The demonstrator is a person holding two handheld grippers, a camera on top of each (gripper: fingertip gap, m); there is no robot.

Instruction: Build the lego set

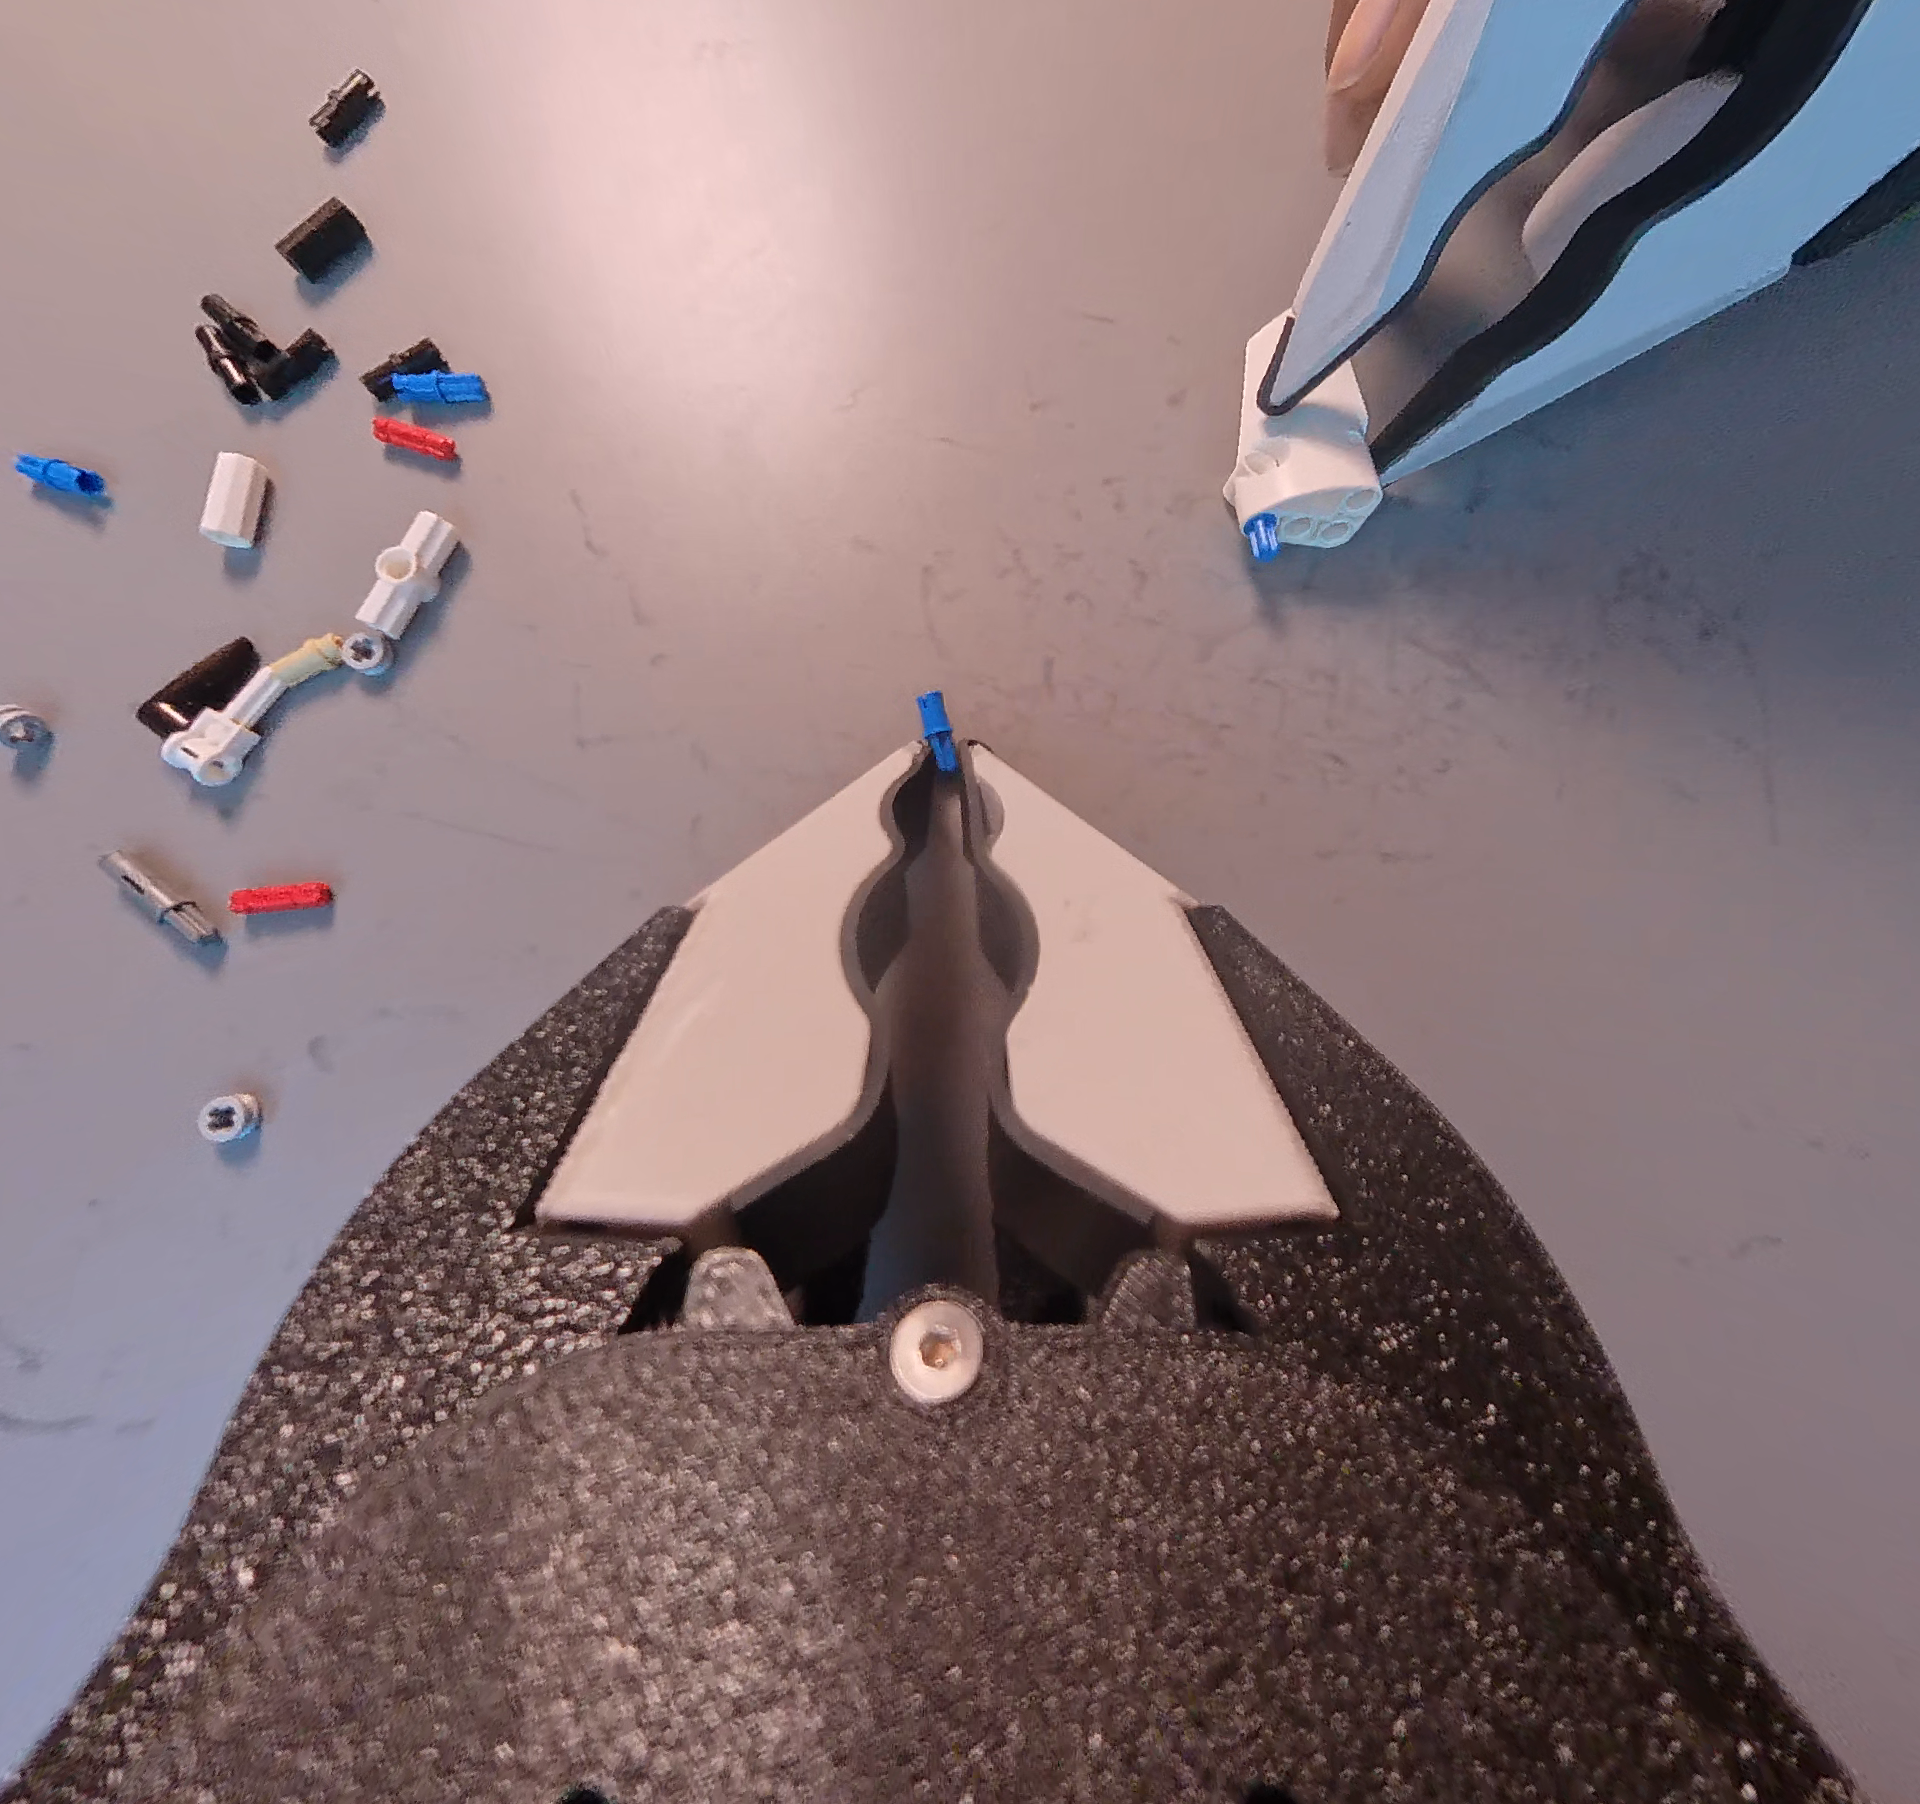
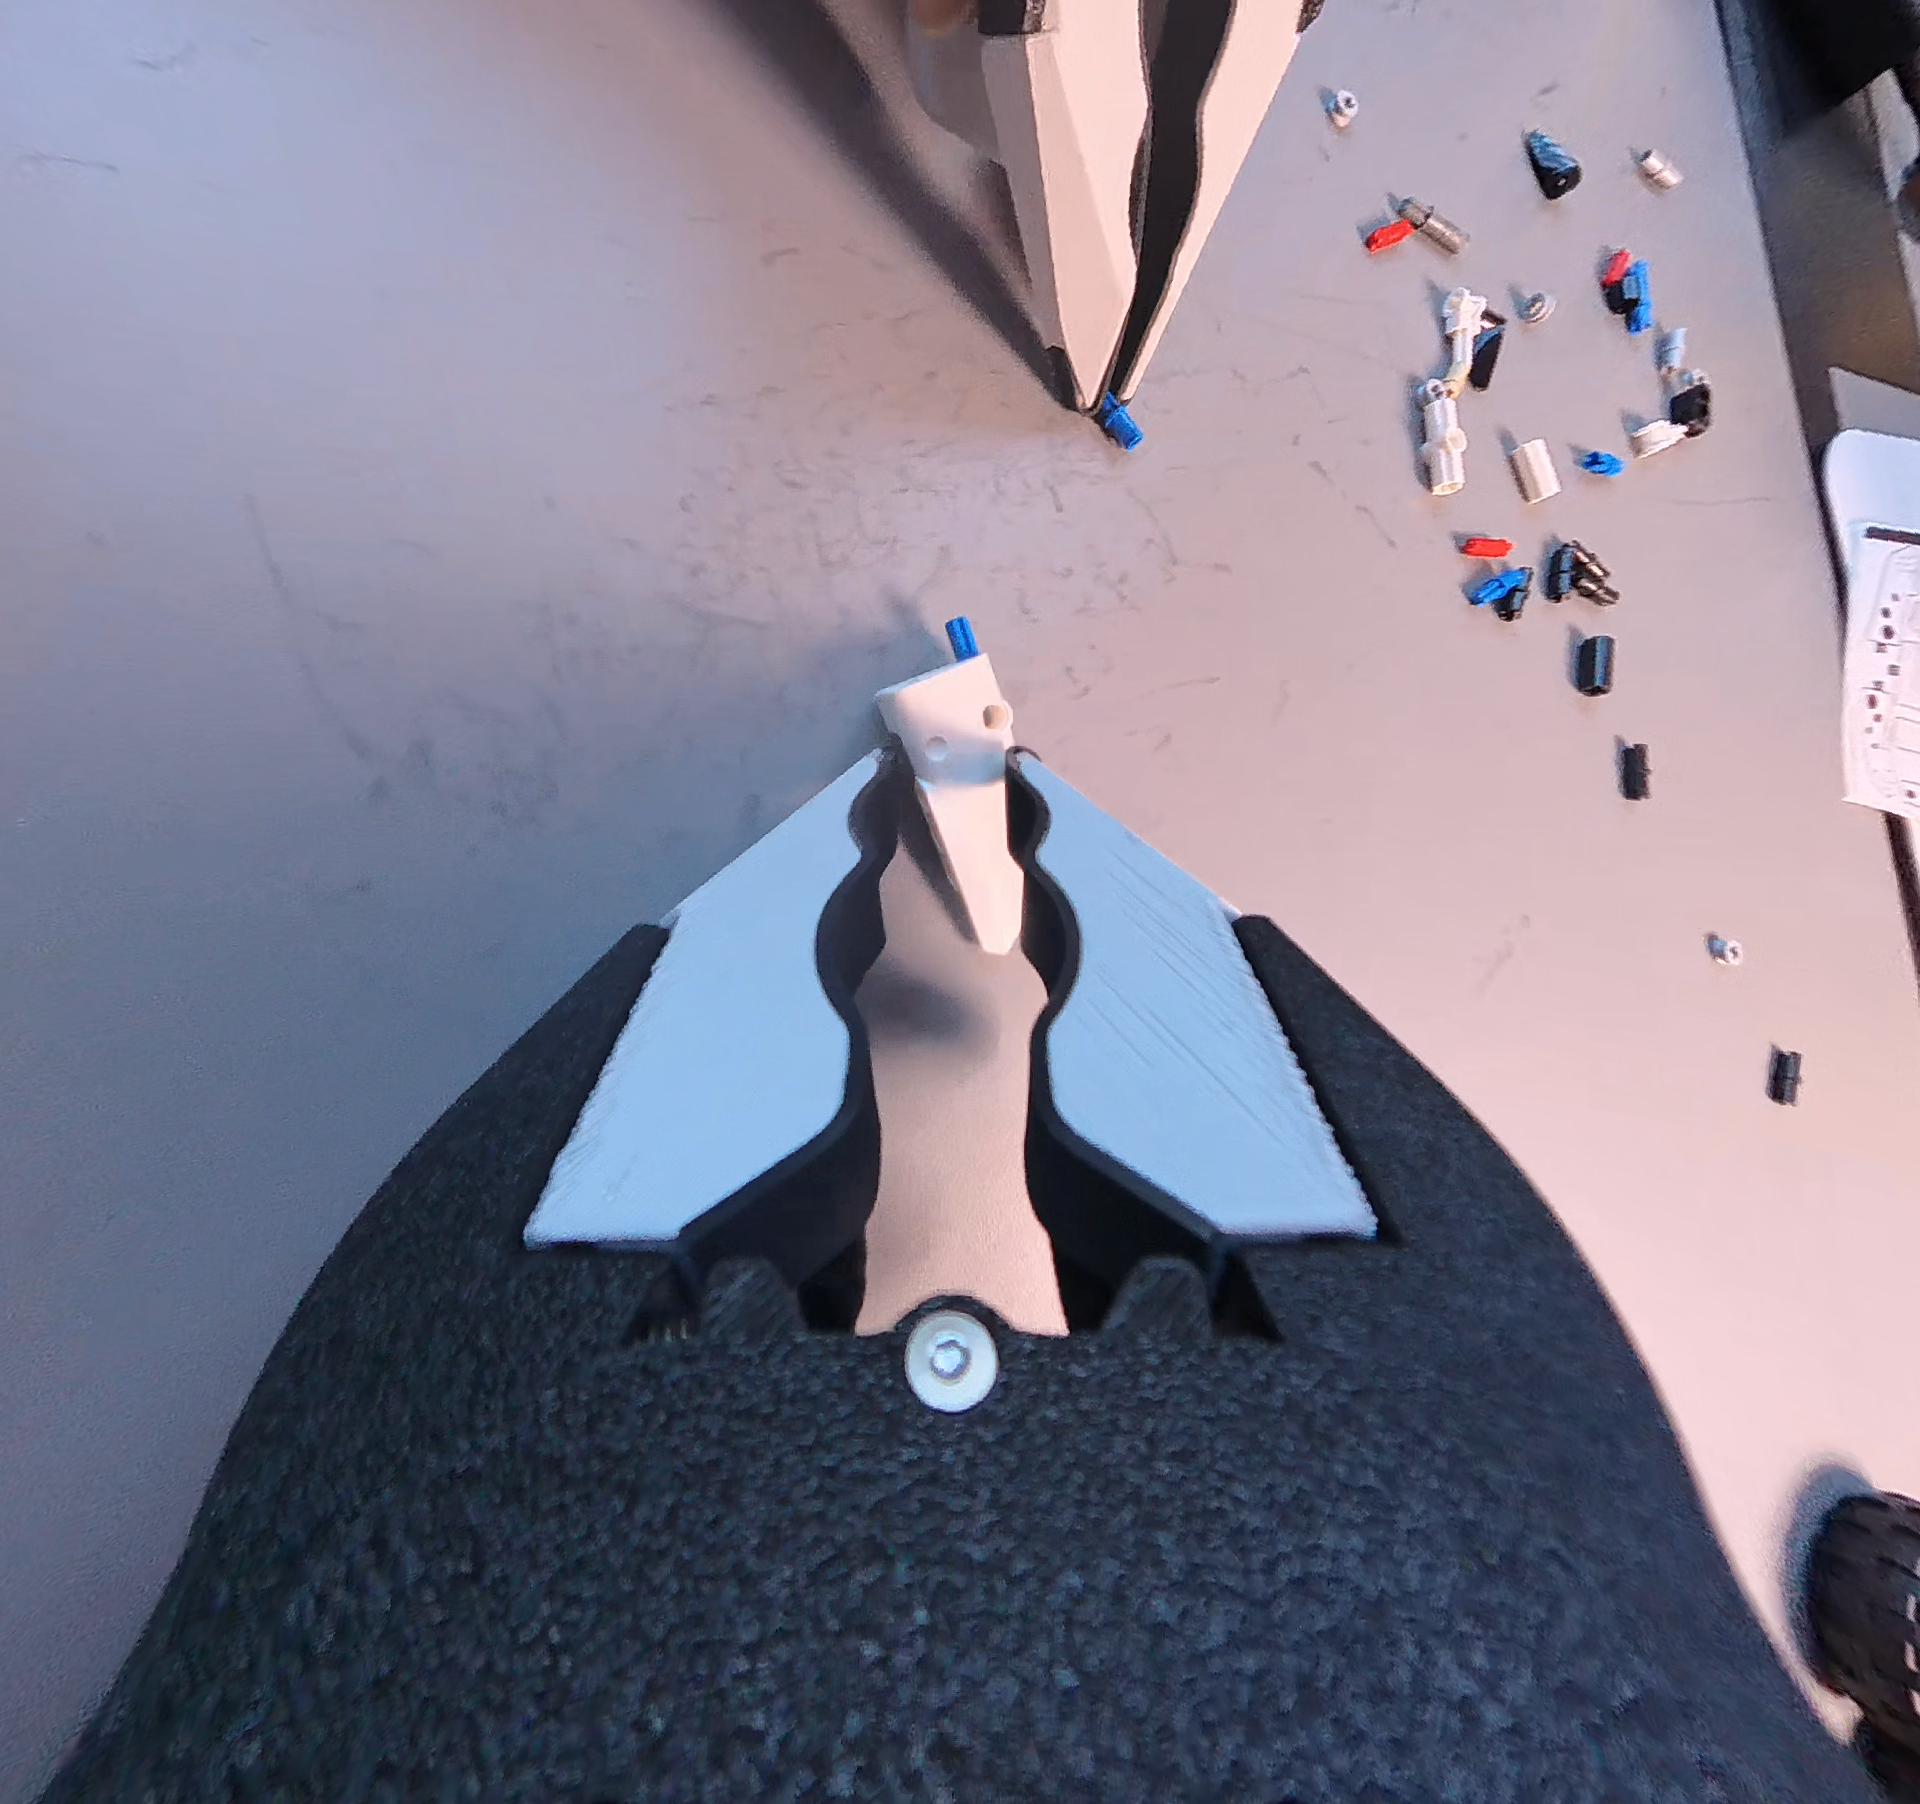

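Observation:
My left gripper (image 1: 943, 744) is shut on a small blue pin (image 1: 938, 728) that sticks out past its tips above the grey table. It also shows in the right wrist view (image 2: 1103, 404), with the pin (image 2: 1122, 422) at its tips. My right gripper (image 2: 956, 755) is shut on a white beam (image 2: 954, 728) with round holes; a second blue pin (image 2: 960, 637) stands in the beam's far end. In the left wrist view the right gripper (image 1: 1320, 424) holds the white beam (image 1: 1304, 485) at upper right, its blue pin (image 1: 1262, 536) pointing down-left. The two grippers are apart.
Loose small parts lie on the table's left in the left wrist view: black connectors (image 1: 241, 357), blue pins (image 1: 438, 388), red axles (image 1: 281, 897), white connectors (image 1: 407, 575), a grey axle (image 1: 161, 894). A printed paper sheet (image 2: 1886, 632) lies at the right edge. A hand (image 1: 1371, 19) holds the right gripper. My hands' fingertips stand some 10 centimeters from each other. The left tips stand about 15 centimeters off the grey axle (image 1: 161, 894). The right camera catches it too, in the right wrist view (image 2: 1435, 230).

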